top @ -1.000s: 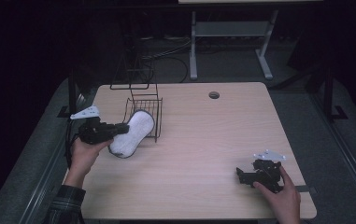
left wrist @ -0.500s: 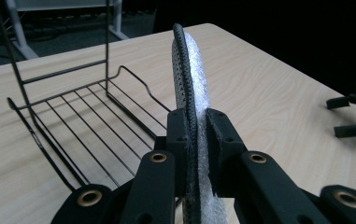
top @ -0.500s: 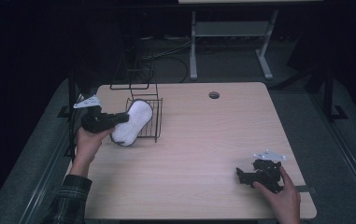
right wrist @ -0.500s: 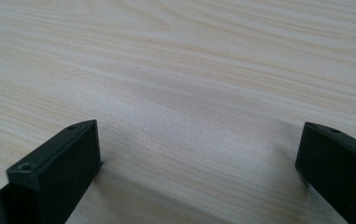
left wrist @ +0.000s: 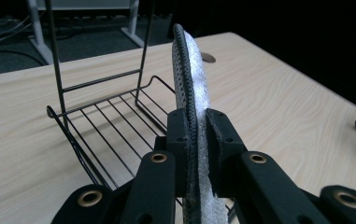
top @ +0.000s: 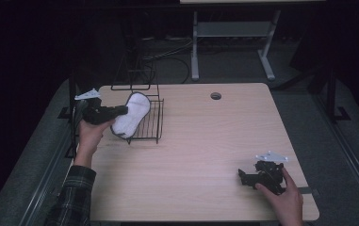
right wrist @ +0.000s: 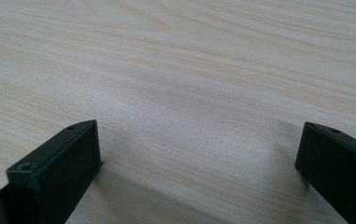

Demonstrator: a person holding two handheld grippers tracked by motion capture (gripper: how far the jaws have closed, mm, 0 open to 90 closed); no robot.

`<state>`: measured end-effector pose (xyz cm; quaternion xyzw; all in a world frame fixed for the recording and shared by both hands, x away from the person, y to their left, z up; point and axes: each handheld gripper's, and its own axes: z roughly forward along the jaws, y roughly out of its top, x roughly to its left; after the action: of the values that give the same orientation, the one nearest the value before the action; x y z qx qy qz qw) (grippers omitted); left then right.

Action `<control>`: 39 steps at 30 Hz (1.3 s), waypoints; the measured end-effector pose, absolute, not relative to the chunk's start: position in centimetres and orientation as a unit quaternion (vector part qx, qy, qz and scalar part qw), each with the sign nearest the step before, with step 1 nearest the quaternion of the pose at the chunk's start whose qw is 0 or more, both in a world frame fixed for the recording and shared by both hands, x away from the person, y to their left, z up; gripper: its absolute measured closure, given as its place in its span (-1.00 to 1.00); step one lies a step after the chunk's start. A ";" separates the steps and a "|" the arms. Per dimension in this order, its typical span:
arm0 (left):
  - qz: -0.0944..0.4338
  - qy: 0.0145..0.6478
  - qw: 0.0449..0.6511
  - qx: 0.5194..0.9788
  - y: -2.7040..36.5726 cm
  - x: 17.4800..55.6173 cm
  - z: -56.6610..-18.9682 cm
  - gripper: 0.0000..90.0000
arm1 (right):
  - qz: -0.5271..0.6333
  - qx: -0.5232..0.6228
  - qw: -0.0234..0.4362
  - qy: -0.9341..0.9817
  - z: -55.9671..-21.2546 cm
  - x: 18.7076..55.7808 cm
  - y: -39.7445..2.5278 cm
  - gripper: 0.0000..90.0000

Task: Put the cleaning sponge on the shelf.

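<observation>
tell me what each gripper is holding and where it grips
The left gripper is shut on the white insole, pinching it across its thickness near one end, over the wire rack. The right gripper is open, holding nothing.

overall: dim room, only the table [top: 205, 155] is lit, surroundings near black
source: probably overhead, soft
shadows: faint, under the right gripper's jaws in its own view
glare: none
focus: high view soft and grainy; near jaws in left gripper view slightly blurred
</observation>
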<state>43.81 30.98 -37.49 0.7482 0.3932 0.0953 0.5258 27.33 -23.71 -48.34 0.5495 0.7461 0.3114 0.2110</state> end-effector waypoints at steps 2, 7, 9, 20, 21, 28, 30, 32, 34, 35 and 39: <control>0.094 0.398 0.523 0.748 31.0 44.2 -37.6 0.78 | 0.311 0.550 0.211 0.746 -48.3 27.3 -23.7 -1.00; 0.086 0.405 0.520 0.748 30.9 45.6 -37.6 0.78 | 0.311 0.550 0.211 0.746 -48.3 27.3 -23.7 -1.00; 0.084 0.408 0.516 0.749 30.8 46.0 -37.7 0.78 | 0.312 0.550 0.211 0.746 -48.3 27.3 -23.7 -1.00; 0.075 0.419 0.489 0.762 30.1 47.6 -38.7 0.77 | 0.312 0.550 0.211 0.746 -48.3 27.3 -23.7 -1.00; 0.076 0.421 0.485 0.763 30.0 47.7 -38.7 0.77 | 0.312 0.550 0.211 0.746 -48.3 27.3 -23.7 -1.00; 0.085 0.422 0.467 0.773 29.8 48.3 -38.9 0.74 | 0.312 0.550 0.211 0.746 -48.3 27.3 -23.7 -1.00; 0.085 0.427 0.462 0.772 29.7 48.4 -39.1 0.73 | 0.312 0.549 0.211 0.746 -48.3 27.4 -23.7 -1.00; 0.087 0.429 0.454 0.776 29.7 48.6 -39.4 0.71 | 0.312 0.550 0.211 0.746 -48.3 27.3 -23.7 -1.00; 0.091 0.433 0.452 0.775 29.7 48.7 -39.6 0.69 | 0.312 0.550 0.211 0.746 -48.3 27.3 -23.7 -1.00; 0.092 0.434 0.451 0.774 29.7 48.8 -39.7 0.68 | 0.312 0.550 0.211 0.746 -48.3 27.3 -23.7 -1.00; 0.103 0.438 0.443 0.776 29.7 48.9 -39.8 0.66 | 0.312 0.550 0.211 0.746 -48.3 27.3 -23.7 -1.00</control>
<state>48.88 29.75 -39.81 0.7755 0.4375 0.1031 0.4433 27.35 -23.71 -48.35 0.5497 0.7458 0.3116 0.2111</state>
